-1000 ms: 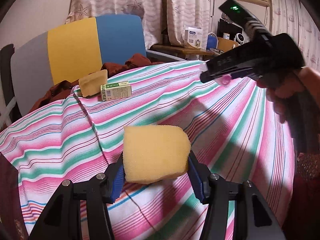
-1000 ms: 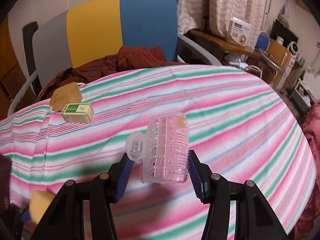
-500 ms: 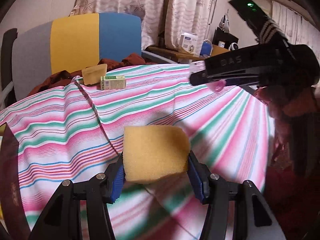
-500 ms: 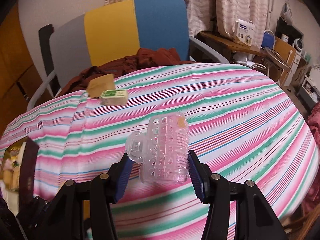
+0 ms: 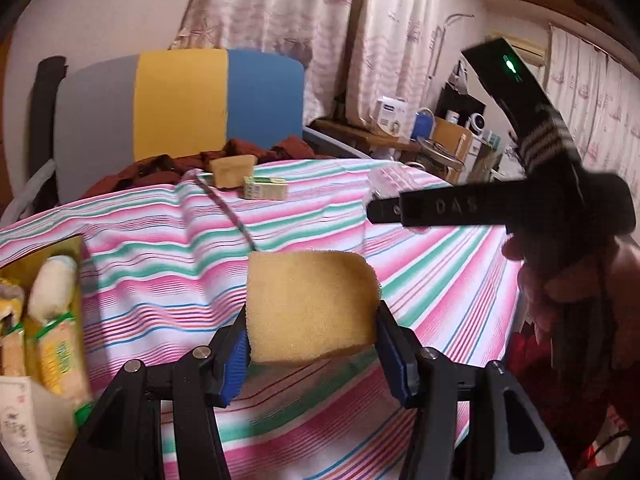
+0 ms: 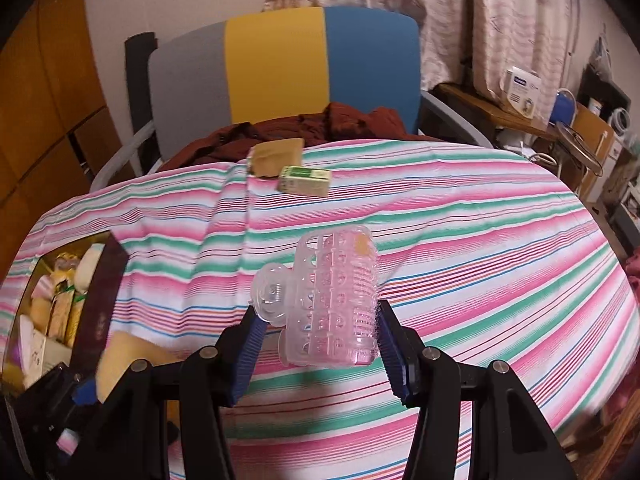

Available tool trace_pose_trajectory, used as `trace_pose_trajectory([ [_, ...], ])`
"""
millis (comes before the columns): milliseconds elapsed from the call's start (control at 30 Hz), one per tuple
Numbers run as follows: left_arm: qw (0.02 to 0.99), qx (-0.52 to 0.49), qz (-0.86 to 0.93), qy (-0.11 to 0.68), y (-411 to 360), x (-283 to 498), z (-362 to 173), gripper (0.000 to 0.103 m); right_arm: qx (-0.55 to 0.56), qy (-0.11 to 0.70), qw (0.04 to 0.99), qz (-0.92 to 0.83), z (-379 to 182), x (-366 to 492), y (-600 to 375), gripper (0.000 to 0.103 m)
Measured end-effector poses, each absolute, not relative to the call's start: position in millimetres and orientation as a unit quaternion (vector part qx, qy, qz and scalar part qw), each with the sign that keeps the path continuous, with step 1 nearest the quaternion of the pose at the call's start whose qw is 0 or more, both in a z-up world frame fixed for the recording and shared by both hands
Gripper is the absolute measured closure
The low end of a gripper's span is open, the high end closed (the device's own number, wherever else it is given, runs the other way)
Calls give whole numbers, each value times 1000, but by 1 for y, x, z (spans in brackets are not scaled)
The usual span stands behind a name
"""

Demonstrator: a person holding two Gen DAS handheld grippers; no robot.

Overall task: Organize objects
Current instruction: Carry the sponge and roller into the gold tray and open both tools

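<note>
Moved since a second ago: both grippers have pulled back toward the near left, so the open box (image 5: 44,300) of packets now shows at the left edge; the grips have not changed.
Left wrist view: the left gripper (image 5: 310,344) pinches the yellow sponge (image 5: 310,306) above the striped cloth (image 5: 320,216); the box is just to its left.
Left advice: carry the sponge over the box opening, lower it among the packets, then spread the fingers.
Right wrist view: the right gripper (image 6: 318,344) clamps the clear hair roller (image 6: 336,296); the box (image 6: 100,300) is far left.
Right advice: wait, letting the left go first, to avoid crowding.
Remaining: green carton (image 6: 306,180) and tan block (image 6: 278,158), far side.
</note>
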State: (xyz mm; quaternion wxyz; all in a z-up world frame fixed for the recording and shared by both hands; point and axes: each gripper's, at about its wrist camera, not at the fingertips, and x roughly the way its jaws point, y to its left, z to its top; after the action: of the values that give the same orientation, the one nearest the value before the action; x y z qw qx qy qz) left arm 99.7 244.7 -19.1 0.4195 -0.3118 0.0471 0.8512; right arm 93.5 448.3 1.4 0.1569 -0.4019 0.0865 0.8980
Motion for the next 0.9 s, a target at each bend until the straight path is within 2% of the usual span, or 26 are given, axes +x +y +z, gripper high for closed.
trace_pose_trajectory([
  [533,341,-305,889,-13,143,77,-8,47,-409,55,61,909,1,68,338,48],
  [900,261,-300,916,-54,61,53,-8,47,-410,48,-38,910,1,48,259,48],
])
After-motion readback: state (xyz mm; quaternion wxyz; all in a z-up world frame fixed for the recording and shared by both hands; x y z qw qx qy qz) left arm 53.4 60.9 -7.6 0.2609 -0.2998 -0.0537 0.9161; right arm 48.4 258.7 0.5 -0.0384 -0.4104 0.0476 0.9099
